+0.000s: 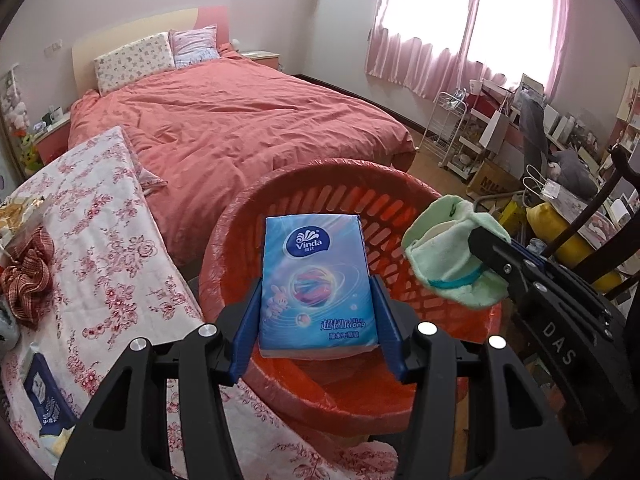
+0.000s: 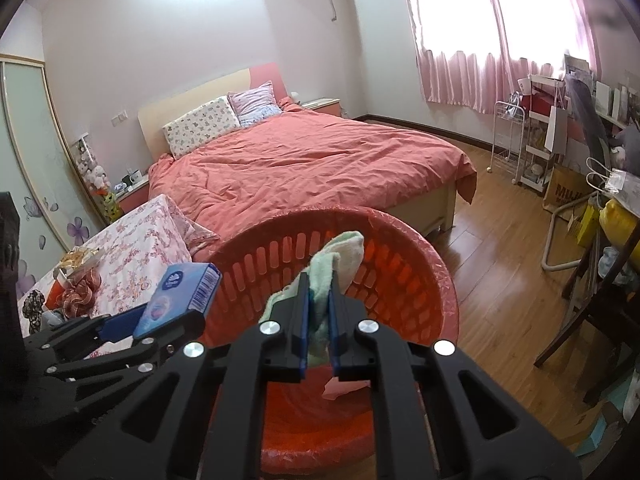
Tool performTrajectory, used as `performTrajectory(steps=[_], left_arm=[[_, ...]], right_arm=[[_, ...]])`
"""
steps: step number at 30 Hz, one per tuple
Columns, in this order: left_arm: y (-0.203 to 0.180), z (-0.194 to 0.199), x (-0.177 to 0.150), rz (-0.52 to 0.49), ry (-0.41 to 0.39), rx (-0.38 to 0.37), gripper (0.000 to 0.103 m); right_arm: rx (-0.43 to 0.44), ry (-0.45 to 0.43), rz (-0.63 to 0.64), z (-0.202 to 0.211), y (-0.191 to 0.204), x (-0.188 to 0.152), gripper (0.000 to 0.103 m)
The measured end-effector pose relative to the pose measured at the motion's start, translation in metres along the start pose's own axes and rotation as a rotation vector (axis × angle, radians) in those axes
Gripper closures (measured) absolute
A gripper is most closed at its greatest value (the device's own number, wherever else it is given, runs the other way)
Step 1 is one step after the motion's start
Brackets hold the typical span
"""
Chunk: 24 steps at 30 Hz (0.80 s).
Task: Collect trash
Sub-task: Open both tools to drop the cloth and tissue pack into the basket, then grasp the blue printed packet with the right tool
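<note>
While both loads hang over the red basket (image 1: pixel 400 184), nothing is dropped: left gripper (image 1: pixel 318 322) jaws half-open clamping the tissue pack (image 1: pixel 316 280), right gripper (image 2: pixel 318 320) jaws nearly shut on the green cloth (image 2: pixel 340 260); scraps wait on the worktop (image 1: pixel 120 248) at 9 o'clock.

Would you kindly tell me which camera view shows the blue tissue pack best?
The left wrist view: the tissue pack faces the camera, label readable, between the left gripper jaws. The right wrist view shows it obliquely, at the left edge.
</note>
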<state>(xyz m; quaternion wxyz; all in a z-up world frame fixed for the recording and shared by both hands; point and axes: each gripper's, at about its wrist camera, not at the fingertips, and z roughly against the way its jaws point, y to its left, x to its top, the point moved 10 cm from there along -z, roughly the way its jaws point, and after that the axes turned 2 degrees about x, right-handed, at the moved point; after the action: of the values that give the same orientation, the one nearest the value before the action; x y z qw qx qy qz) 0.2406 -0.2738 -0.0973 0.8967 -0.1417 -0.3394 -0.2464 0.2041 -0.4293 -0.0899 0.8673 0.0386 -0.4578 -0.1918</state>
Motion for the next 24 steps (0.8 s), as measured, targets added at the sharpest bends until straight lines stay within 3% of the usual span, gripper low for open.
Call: performTrajectory(steps=[6,14,24], left_arm=[[0.001,-0.004,-0.002,0.007,0.009,0.009,0.042],[0.019,0.008,-0.009,0.04,0.015,0.048,0.042],[0.085,0.067,-0.026,0.103,-0.038,0.164,0.042]], right_arm=[[-0.002,0.003,-0.021,-0.001,-0.008,0.0,0.079],[-0.033,0.003,-0.024,0.009,-0.014,-0.005,0.071],[0.015,0.025,0.045,0.023,0.034,-0.016,0.068]])
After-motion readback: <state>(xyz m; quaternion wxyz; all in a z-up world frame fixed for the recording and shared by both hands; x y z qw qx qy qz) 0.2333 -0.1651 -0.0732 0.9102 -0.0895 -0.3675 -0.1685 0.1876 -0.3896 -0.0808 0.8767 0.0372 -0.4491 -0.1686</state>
